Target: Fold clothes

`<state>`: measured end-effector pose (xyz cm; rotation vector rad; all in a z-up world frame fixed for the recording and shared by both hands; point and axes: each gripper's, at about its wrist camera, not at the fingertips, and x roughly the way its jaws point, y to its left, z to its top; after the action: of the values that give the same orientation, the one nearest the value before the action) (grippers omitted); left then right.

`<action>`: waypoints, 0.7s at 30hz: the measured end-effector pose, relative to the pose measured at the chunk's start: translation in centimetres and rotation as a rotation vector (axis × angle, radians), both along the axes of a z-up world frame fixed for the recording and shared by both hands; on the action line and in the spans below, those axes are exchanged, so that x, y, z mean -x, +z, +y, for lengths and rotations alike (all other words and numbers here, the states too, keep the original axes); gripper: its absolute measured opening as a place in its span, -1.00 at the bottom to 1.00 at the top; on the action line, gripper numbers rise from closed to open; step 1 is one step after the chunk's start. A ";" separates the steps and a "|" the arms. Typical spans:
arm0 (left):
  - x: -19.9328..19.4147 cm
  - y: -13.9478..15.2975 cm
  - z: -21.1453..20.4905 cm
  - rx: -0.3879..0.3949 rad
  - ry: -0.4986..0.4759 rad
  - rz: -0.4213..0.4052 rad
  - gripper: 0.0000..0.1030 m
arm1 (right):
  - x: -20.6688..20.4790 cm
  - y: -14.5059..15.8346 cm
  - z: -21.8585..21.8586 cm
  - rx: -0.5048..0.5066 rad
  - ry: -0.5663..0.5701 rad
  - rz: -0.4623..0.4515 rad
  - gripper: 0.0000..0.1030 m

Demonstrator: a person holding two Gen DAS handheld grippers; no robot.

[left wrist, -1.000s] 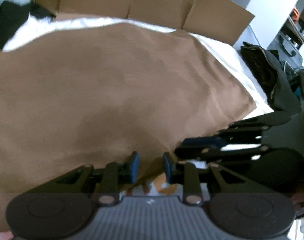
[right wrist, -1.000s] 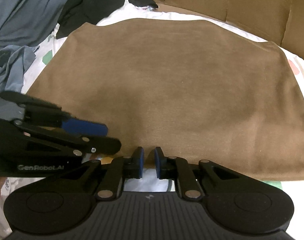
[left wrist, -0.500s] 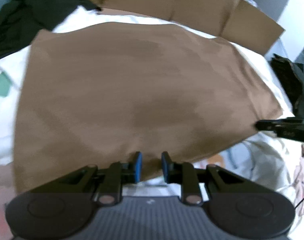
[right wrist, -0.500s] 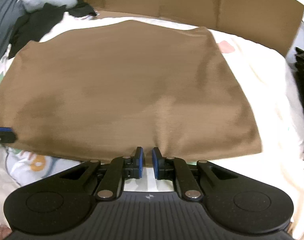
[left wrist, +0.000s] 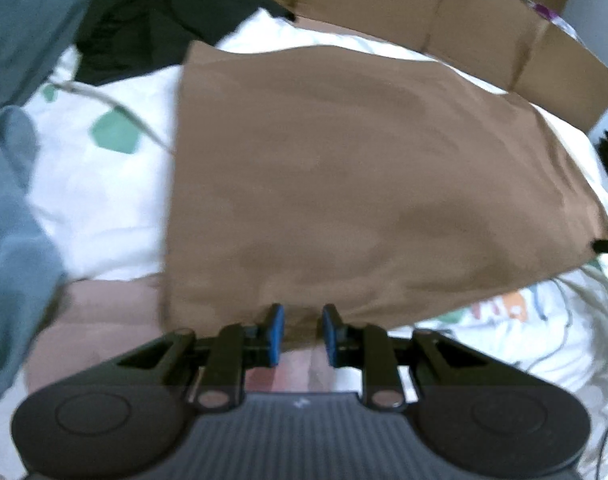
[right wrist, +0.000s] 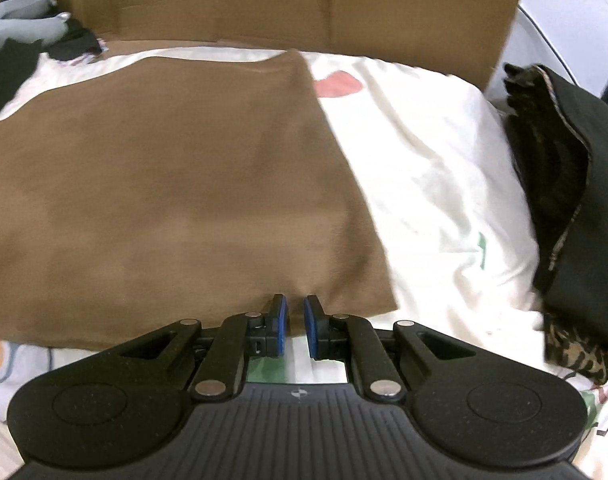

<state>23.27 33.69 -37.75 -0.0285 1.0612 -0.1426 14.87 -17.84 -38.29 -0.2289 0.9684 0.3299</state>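
A brown garment point(left wrist: 364, 184) lies flat on a white printed bedsheet point(left wrist: 99, 200); it also shows in the right wrist view point(right wrist: 163, 184). My left gripper point(left wrist: 302, 332) sits at the garment's near edge toward its left corner, its jaws a small gap apart with the brown hem between them. My right gripper point(right wrist: 294, 326) sits at the near edge toward the right corner, its jaws narrowly apart, with the hem just past the tips. Whether either pad presses the cloth is not clear.
A cardboard wall point(right wrist: 304, 4) runs along the back of the bed. Grey and black clothes point(left wrist: 103, 20) are piled at the far left. A dark folded stack with leopard print point(right wrist: 560, 184) lies at the right. A cable point(left wrist: 115, 108) crosses the sheet.
The two grippers have moved apart along the near edge, the left toward the left corner and the right toward the right corner. Neither gripper shows in the other's view any more.
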 end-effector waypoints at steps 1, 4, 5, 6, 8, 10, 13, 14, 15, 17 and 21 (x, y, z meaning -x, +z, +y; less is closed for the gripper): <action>0.0 -0.1 0.5 -0.011 0.014 0.004 -0.54 | -0.2 -0.1 -0.2 0.005 -0.006 -0.002 -0.70; 0.0 -0.5 1.6 -0.028 0.041 0.012 -0.54 | -0.4 -0.2 -0.4 0.010 -0.010 -0.006 -0.71; 0.0 -0.5 2.0 -0.030 0.047 0.012 -0.54 | -0.5 -0.3 -0.4 0.012 -0.011 -0.007 -0.71; 0.0 -0.4 2.2 -0.032 0.051 0.012 -0.54 | -0.5 -0.3 -0.5 0.016 -0.012 -0.009 -0.72; -0.1 -0.3 2.6 -0.035 0.058 0.012 -0.54 | -0.7 -0.4 -0.8 0.026 -0.015 -0.014 -0.73; 0.1 -0.3 3.2 -0.030 0.067 0.013 -0.56 | -0.9 -0.4 -1.1 0.030 -0.018 -0.011 -0.75; 0.6 -0.1 3.4 -0.026 0.080 -0.001 -0.59 | -1.1 -0.1 -1.4 0.048 -0.039 -0.018 -0.77; 0.8 0.1 3.4 -0.031 0.075 -0.008 -0.59 | -1.2 -0.1 -1.5 0.054 -0.044 -0.022 -0.79; 1.0 0.1 3.4 -0.036 0.069 -0.013 -0.59 | -1.2 -0.1 -1.5 0.056 -0.046 -0.022 -0.79; 1.2 0.3 3.6 -0.039 0.070 -0.020 -0.59 | -1.2 0.0 -1.5 0.059 -0.051 -0.022 -0.80; 1.4 0.7 4.5 -0.037 0.136 -0.026 -0.48 | -1.3 0.2 -1.4 0.085 -0.058 -0.033 -0.80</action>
<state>21.82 38.21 -37.00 -0.0653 1.0320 0.0001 16.22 -19.25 -38.06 -0.2819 0.9556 0.2316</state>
